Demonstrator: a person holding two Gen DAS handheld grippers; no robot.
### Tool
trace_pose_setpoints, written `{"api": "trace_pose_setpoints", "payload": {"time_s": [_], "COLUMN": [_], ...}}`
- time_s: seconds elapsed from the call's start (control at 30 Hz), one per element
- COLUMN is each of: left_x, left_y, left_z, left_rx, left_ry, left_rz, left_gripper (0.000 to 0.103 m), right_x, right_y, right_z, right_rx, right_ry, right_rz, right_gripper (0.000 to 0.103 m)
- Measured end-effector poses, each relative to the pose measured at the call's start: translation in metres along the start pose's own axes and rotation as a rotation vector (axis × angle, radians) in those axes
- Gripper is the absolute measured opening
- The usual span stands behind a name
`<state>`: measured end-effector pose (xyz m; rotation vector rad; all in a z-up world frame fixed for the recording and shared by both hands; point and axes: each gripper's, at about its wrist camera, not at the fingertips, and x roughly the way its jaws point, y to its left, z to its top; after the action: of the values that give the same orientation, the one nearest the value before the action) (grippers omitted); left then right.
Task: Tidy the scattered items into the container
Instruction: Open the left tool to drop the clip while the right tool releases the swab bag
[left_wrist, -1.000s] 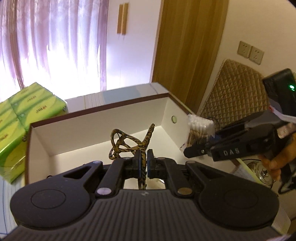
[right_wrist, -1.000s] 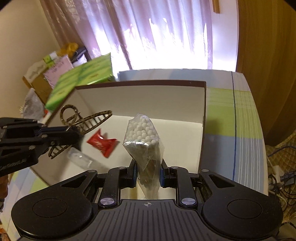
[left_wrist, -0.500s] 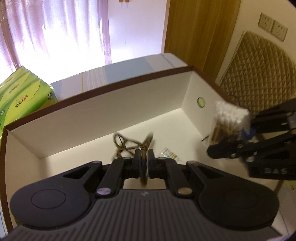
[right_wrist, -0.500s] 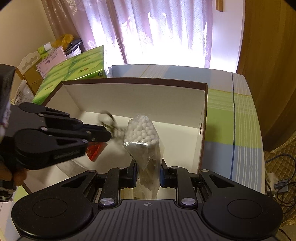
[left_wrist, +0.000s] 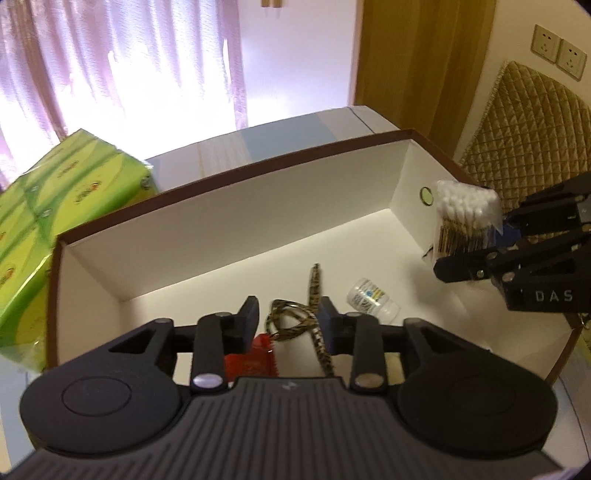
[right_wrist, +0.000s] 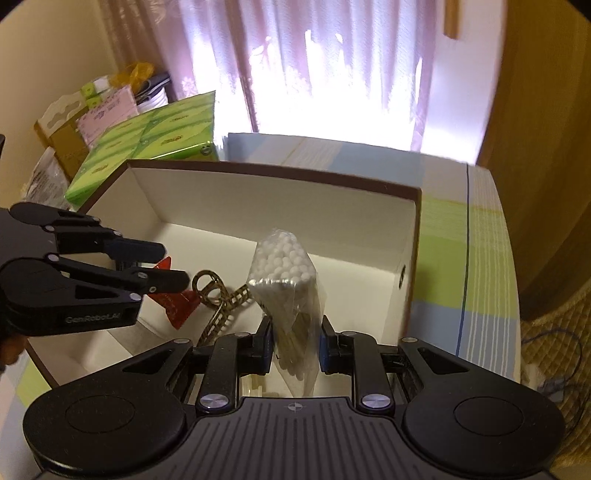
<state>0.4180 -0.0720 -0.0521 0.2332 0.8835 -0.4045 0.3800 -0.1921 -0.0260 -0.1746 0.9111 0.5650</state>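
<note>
Crinkly clear plastic wraps the bag of cotton swabs (right_wrist: 284, 280), light, soft and slippery, pinched low by the right gripper (right_wrist: 295, 341) over the white box (right_wrist: 413, 236). Beside it, the left gripper (left_wrist: 288, 319) gapes wide above a hair clip (left_wrist: 299, 317) lying inside.

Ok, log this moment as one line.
left gripper: open | hair clip: in box | right gripper: holding cotton swab bag over box

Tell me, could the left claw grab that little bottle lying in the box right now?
Probably yes. The left claw hangs open and empty inside the box, and the small bottle lies uncovered just beside it. The leopard-print hair clip lies between its fingers, off the bottle.
</note>
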Motion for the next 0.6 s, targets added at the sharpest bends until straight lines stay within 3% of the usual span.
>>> {"api": "trace_pose_setpoints", "payload": {"time_s": [0.1, 0.13, 0.17, 0.2, 0.27, 0.4, 0.6], "left_x": [-0.007, -0.01, -0.013, -0.016, -0.023, -0.037, -0.056], "left_y": [0.006, 0.007, 0.009, 0.009, 0.011, 0.014, 0.013], "left_z": [-0.001, -0.002, -0.002, -0.003, -0.003, -0.006, -0.017], "left_rx": [-0.019, -0.022, -0.021, -0.019, -0.015, -0.024, -0.041], "left_ry": [-0.002, -0.005, -0.009, -0.012, -0.021, -0.035, -0.04], "left_rz": [0.017, 0.024, 0.032, 0.04, 0.058, 0.083, 0.106], "left_gripper": [0.037, 0.039, 0.042, 0.044, 0.048, 0.066, 0.078], "right_x": [-0.001, -0.001, -0.003, -0.007, -0.013, -0.019, -0.027], "right_y": [0.005, 0.006, 0.008, 0.011, 0.017, 0.024, 0.029], "right_z": [0.002, 0.002, 0.002, 0.001, 0.001, -0.001, -0.013], "right_rx": [-0.019, -0.02, -0.025, -0.043, -0.086, -0.09, -0.049], "right_ry": [-0.01, -0.017, -0.036, -0.079, -0.12, -0.113, -0.069], "right_rz": [-0.002, 0.005, -0.001, -0.01, -0.01, 0.028, 0.033], "right_gripper": [0.028, 0.061, 0.086, 0.103, 0.103, 0.103, 0.103]}}
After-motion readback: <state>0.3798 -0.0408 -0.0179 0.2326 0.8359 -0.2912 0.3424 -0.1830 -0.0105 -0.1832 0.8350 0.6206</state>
